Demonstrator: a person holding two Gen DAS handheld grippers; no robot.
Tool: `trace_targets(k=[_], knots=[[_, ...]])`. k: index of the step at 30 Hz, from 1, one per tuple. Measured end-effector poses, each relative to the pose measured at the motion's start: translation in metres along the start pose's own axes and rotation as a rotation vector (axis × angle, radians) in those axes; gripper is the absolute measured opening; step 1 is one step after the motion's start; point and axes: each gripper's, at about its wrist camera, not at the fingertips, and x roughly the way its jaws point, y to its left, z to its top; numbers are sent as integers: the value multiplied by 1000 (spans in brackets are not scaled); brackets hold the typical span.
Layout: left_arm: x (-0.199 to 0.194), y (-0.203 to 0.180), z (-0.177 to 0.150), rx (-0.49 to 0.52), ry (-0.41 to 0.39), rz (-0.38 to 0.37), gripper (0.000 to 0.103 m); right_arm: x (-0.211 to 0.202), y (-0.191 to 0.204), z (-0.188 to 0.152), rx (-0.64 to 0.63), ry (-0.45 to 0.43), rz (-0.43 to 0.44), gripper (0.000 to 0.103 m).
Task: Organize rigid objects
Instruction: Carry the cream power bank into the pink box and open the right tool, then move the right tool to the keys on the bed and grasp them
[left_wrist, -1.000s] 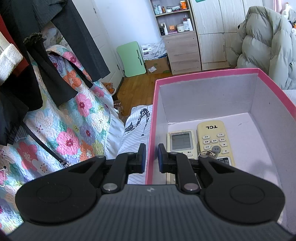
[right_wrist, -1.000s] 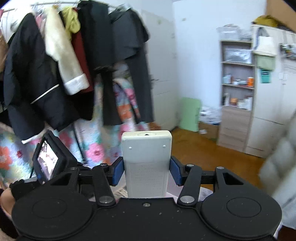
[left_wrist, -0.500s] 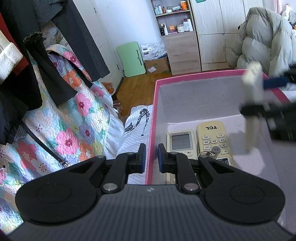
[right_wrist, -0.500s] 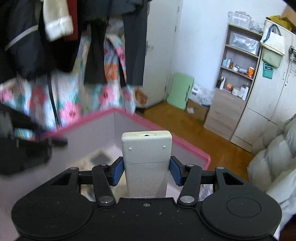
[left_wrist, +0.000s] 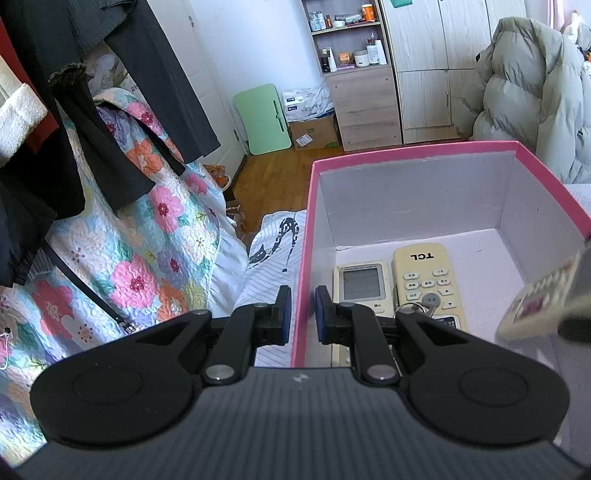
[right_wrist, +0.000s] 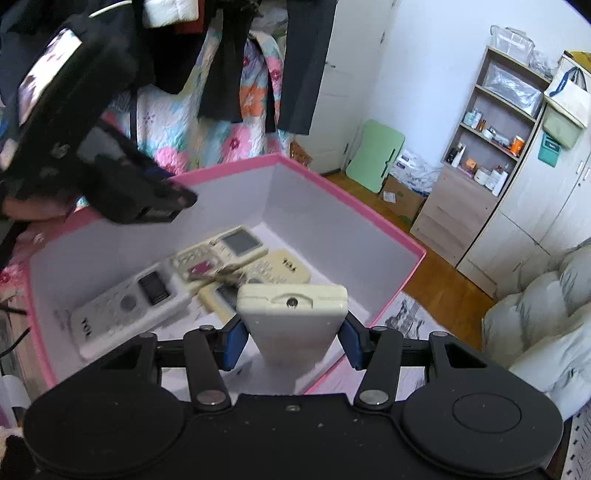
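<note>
Right gripper (right_wrist: 291, 341), jaws closed on a cream remote (right_wrist: 291, 317), holds it above the pink box (right_wrist: 351, 218); lower it flat onto bare floor beside the stored remotes (right_wrist: 221, 273). Left gripper (left_wrist: 302, 314), jaws narrowly parted, straddles the box wall.

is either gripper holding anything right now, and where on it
The right hand-held gripper holds a cream remote by its two long side edges, above the pink box. The left hand-held gripper pinches the box's near-left wall.
</note>
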Motion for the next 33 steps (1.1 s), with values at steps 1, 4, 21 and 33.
trace_targets(k=[1, 4, 21, 33], knots=[[0, 0, 0, 3, 0, 1, 14, -2, 1, -2, 12, 5, 9, 57], [0, 0, 0, 11, 0, 4, 14, -7, 13, -5, 4, 26, 0, 57], [0, 2, 0, -6, -2, -7, 14, 15, 2, 15, 188, 12, -12, 66], [0, 1, -1, -1, -7, -1, 14, -81, -41, -58, 390, -266, -35, 66]])
